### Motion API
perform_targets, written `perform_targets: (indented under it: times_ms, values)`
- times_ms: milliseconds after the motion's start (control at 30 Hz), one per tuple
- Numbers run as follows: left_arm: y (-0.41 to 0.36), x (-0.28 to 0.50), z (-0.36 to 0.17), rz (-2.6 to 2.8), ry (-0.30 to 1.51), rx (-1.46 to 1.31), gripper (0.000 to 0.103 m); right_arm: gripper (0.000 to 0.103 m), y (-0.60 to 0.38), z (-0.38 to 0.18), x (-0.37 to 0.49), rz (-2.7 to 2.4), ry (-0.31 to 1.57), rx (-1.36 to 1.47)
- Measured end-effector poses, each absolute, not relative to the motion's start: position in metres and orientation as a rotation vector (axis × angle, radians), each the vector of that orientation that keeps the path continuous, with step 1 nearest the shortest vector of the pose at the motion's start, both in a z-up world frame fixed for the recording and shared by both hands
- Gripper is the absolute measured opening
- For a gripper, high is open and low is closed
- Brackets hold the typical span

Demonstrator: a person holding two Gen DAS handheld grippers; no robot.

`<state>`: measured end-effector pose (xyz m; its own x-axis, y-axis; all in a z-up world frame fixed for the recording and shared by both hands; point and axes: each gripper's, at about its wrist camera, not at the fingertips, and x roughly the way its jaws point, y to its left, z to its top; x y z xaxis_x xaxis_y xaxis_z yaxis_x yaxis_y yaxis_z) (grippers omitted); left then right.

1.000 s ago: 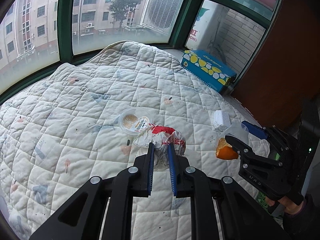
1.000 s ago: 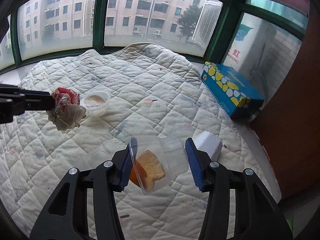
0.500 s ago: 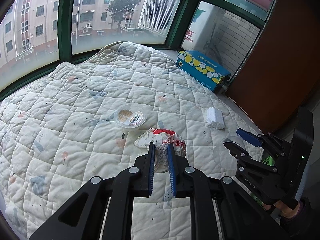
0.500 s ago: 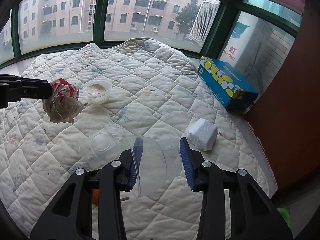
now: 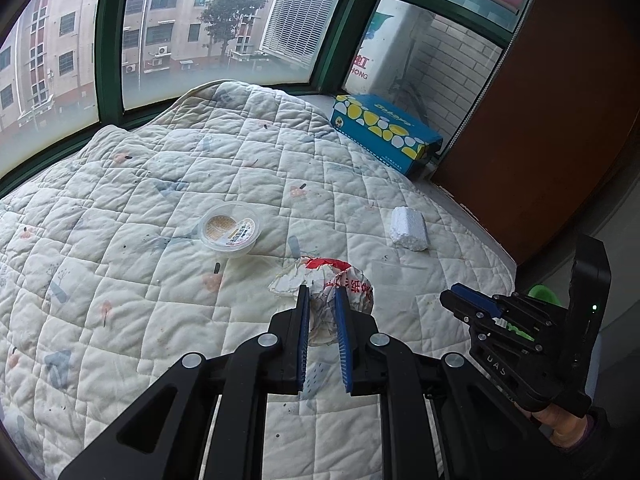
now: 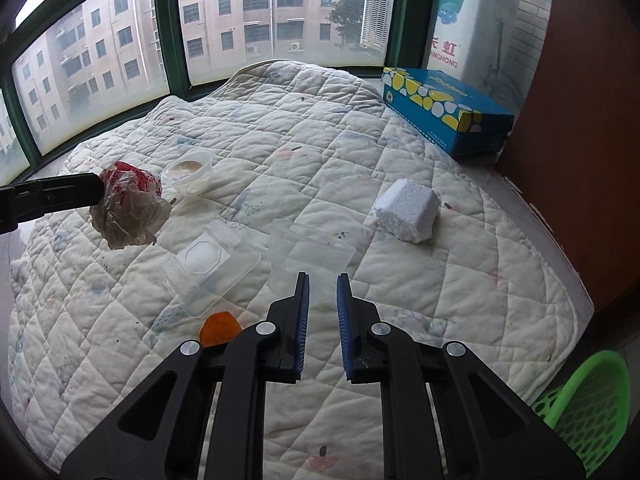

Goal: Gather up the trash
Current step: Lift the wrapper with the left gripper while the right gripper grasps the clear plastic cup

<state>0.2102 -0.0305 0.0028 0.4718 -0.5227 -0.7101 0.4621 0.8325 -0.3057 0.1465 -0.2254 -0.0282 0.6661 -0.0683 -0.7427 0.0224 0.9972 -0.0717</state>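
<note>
2 grippers are seen above the quilted bed (image 6: 400,184): a crumpled wrapper (image 5: 340,280) is pinched, lifted, in the left gripper (image 5: 322,300), while the right gripper (image 6: 323,284) is held slightly spread, empty, over a clear container (image 6: 308,248).

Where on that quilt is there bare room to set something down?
Free: the far stretch of quilt between the window and the round tub, and the near corner toward the green basket. Crowded: the middle, where the clear tray, clear box, foam block and orange scrap lie close.
</note>
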Motion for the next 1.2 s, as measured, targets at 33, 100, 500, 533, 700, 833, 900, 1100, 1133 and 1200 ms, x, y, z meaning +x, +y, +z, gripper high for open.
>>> perform_targets:
  times_ms: [33, 100, 500, 533, 700, 833, 900, 1100, 1133, 1200]
  values:
    - [-0.033, 0.209, 0.004, -0.608, 0.894, -0.070, 0.013, 0.014, -0.227, -0.027, 0.143, -0.053, 0.835, -0.053]
    - [-0.038, 0.208, 0.004, -0.615, 0.894, -0.069, 0.013, 0.014, -0.232, -0.025, 0.140, -0.058, 0.836, -0.043]
    - [-0.034, 0.212, 0.004, -0.607, 0.896, -0.075, 0.013, 0.070, -0.251, -0.038, 0.174, 0.044, 0.917, 0.188]
    - [-0.032, 0.214, 0.003, -0.606, 0.897, -0.077, 0.013, 0.072, -0.252, -0.041, 0.180, 0.048, 0.928, 0.208]
    - [-0.028, 0.222, 0.001, -0.600, 0.903, -0.078, 0.013, 0.075, -0.258, -0.056, 0.211, 0.058, 0.971, 0.316]
    - [-0.026, 0.228, -0.002, -0.598, 0.913, -0.087, 0.013, 0.074, -0.259, -0.067, 0.228, 0.057, 1.008, 0.358]
    - [-0.027, 0.229, -0.003, -0.600, 0.918, -0.086, 0.013, 0.059, -0.260, -0.071, 0.231, 0.061, 1.017, 0.371]
    - [-0.036, 0.224, -0.003, -0.626, 0.921, -0.079, 0.013, 0.059, -0.267, -0.047, 0.202, 0.060, 0.937, 0.348]
    - [-0.040, 0.222, -0.002, -0.635, 0.920, -0.078, 0.013, 0.059, -0.269, -0.040, 0.193, 0.053, 0.922, 0.334]
    - [-0.049, 0.215, 0.001, -0.657, 0.913, -0.070, 0.013, 0.059, -0.273, -0.026, 0.175, 0.040, 0.894, 0.305]
